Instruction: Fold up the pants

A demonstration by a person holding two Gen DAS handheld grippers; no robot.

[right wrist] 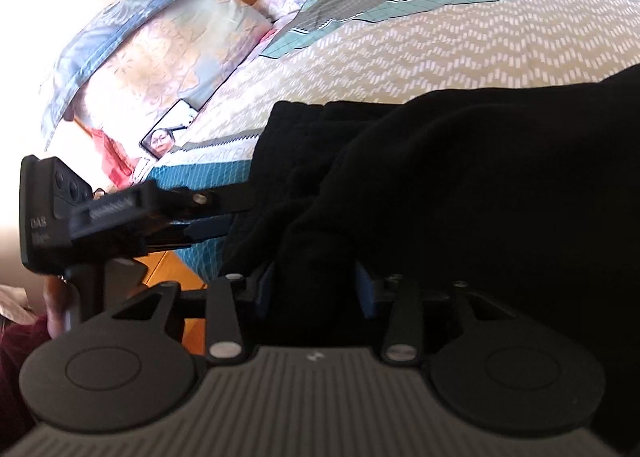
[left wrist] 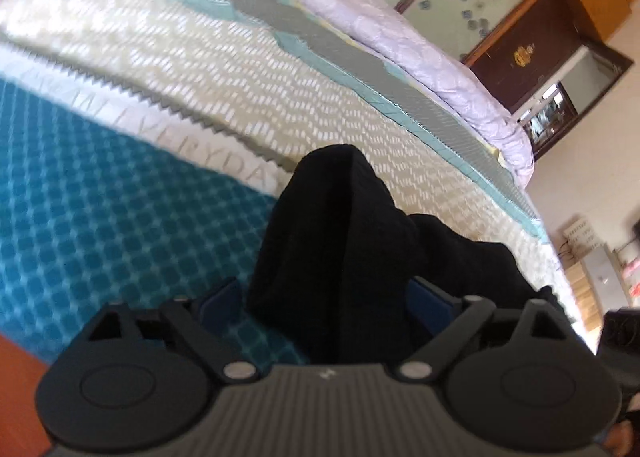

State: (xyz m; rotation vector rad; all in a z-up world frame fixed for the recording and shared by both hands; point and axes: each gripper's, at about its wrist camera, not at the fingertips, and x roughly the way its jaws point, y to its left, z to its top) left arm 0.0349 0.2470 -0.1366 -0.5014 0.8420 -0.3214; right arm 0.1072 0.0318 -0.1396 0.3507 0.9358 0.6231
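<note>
nearest the lens in the left wrist view is the left gripper [left wrist: 328,297], its blue pads [left wrist: 218,303] standing well apart with a bunched ridge of the black pants [left wrist: 332,241] rising between them. the cloth fills only part of the gap and teal bedspread [left wrist: 100,217] shows beside it, so the jaws look spread and off the fabric, as though letting it settle onto the bed rather than carrying it.

in the right wrist view the right gripper [right wrist: 316,289] sits low over the same garment, pads [right wrist: 366,291] about half apart with a thick fold between them. everything there is black on black, so i cannot tell whether the pads press the cloth or only flank it.

the pants lie heaped on the bed near its edge, with the waistband end seemingly towards the pillows [right wrist: 160,41] and a phone [right wrist: 170,129] lying further up the cover. the left gripper appears side-on at the left of this view, level with the edge of the pile.

both tools are at the same end of the garment, which suits laying a fold down together. the heap is still lumpy, so the folding looks unfinished.
</note>
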